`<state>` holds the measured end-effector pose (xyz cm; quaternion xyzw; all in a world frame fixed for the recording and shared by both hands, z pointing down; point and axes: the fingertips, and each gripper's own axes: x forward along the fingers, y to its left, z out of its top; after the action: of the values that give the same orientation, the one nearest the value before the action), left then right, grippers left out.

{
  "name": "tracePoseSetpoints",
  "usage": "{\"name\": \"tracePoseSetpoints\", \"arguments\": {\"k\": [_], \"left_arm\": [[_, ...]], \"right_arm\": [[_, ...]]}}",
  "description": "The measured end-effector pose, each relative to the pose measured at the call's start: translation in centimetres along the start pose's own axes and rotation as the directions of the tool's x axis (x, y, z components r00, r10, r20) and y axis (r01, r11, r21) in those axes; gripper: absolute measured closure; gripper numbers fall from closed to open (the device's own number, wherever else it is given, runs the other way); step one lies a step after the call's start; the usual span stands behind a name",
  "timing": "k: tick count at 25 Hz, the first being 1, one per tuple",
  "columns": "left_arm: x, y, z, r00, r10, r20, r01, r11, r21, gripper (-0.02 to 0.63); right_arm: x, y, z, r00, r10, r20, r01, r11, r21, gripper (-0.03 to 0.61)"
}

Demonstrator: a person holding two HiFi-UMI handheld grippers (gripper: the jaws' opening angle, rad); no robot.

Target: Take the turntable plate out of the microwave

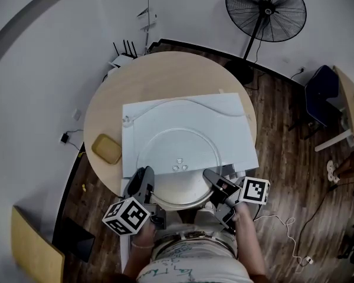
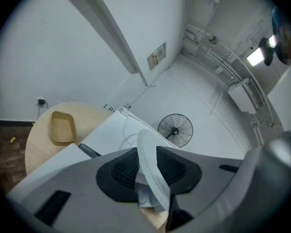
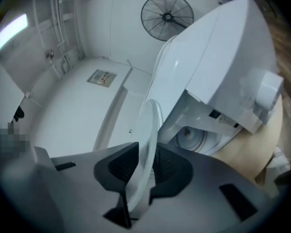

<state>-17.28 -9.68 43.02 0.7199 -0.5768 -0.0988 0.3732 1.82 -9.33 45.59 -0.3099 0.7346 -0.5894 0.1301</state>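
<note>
We have the left gripper (image 2: 148,168) closed on the rim of the clear round glass turntable plate (image 2: 154,176). Its black ribbed pads (image 2: 122,171) press the glass from both sides, and only the thickness of the rim keeps the jaws apart. The right gripper (image 3: 144,166) grips the same way, its ribbed pads (image 3: 121,165) pressed against the plate (image 3: 148,130), which we see edge-on rising from between them. In the head view the left gripper (image 1: 143,180) and the right gripper (image 1: 215,178) hold the near rim at two places, one on each side of our body.

The plate (image 1: 178,158) is out of the white box-shaped microwave (image 1: 224,122) and hangs in the air, carried by the two grippers alone. From above, its far part overlaps the microwave's top and its near part reaches past the front edge toward us. In the right gripper view the microwave (image 3: 223,57) stands just beyond the plate. A round part (image 3: 191,139) shows in its shadowed lower side, and we cannot tell what it is.

The microwave sits on a round light wooden table (image 1: 165,75). A shallow yellow rectangular tray (image 1: 107,149) lies on the table left of the microwave, apart from it, and it shows in the left gripper view too (image 2: 63,127). Farther off, a black standing fan (image 1: 265,9) stands on the dark wooden floor (image 1: 283,158) near the white wall (image 1: 47,69).
</note>
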Motion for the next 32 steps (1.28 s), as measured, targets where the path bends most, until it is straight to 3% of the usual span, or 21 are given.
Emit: {"name": "tracePoseSetpoints", "arguments": {"k": [5, 10, 13, 15, 19, 22, 23, 24, 29, 32], "left_arm": [[0.1, -0.3, -0.3, 1.000, 0.004, -0.013, -0.002, 0.989, 0.150, 0.477], [-0.2, -0.2, -0.8, 0.998, 0.058, -0.036, -0.048, 0.971, 0.233, 0.457], [-0.1, -1.0, -1.6, 0.993, 0.089, -0.078, -0.055, 0.929, 0.366, 0.340], [-0.1, -1.4, -2.0, 0.993, 0.083, -0.078, -0.043, 0.906, 0.422, 0.319], [-1.0, -1.6, -2.2, 0.997, 0.071, -0.042, -0.045, 0.892, 0.449, 0.310], [-1.7, -1.9, -2.9, 0.992, 0.114, -0.059, -0.061, 0.823, 0.565, 0.310], [-1.9, -2.0, -3.2, 0.990, 0.118, -0.078, -0.052, 0.814, 0.578, 0.308], [-2.2, -2.1, -3.5, 0.988, 0.112, -0.103, -0.035, 0.823, 0.567, 0.308], [-4.5, -2.7, -5.1, 0.971, 0.018, -0.237, 0.080, 0.914, 0.398, 0.308], [-5.7, -3.5, -6.7, 0.948, -0.061, -0.312, 0.158, 0.942, 0.297, 0.310]], "right_arm": [[-0.1, -0.8, 0.5, 0.998, 0.011, 0.056, -0.017, 0.995, 0.094, 0.529], [-0.1, -0.9, 0.5, 0.998, 0.010, 0.070, -0.019, 0.992, 0.121, 0.535], [-0.3, -0.9, 0.6, 0.995, 0.012, 0.095, -0.027, 0.988, 0.153, 0.546], [-0.4, -1.0, 0.6, 0.993, 0.016, 0.113, -0.038, 0.982, 0.187, 0.551], [-0.4, -0.9, 0.6, 0.992, 0.012, 0.126, -0.038, 0.977, 0.209, 0.554], [-0.4, -0.8, 0.7, 0.990, 0.010, 0.143, -0.043, 0.973, 0.228, 0.557], [-0.4, -0.8, 0.8, 0.989, 0.013, 0.147, -0.048, 0.971, 0.234, 0.558], [-0.4, -0.8, 0.8, 0.989, 0.014, 0.147, -0.049, 0.970, 0.238, 0.558], [-0.5, -0.9, 0.8, 0.991, 0.006, 0.137, -0.039, 0.971, 0.237, 0.557], [-0.4, -0.9, 1.0, 0.991, 0.006, 0.135, -0.037, 0.973, 0.230, 0.557]]}}
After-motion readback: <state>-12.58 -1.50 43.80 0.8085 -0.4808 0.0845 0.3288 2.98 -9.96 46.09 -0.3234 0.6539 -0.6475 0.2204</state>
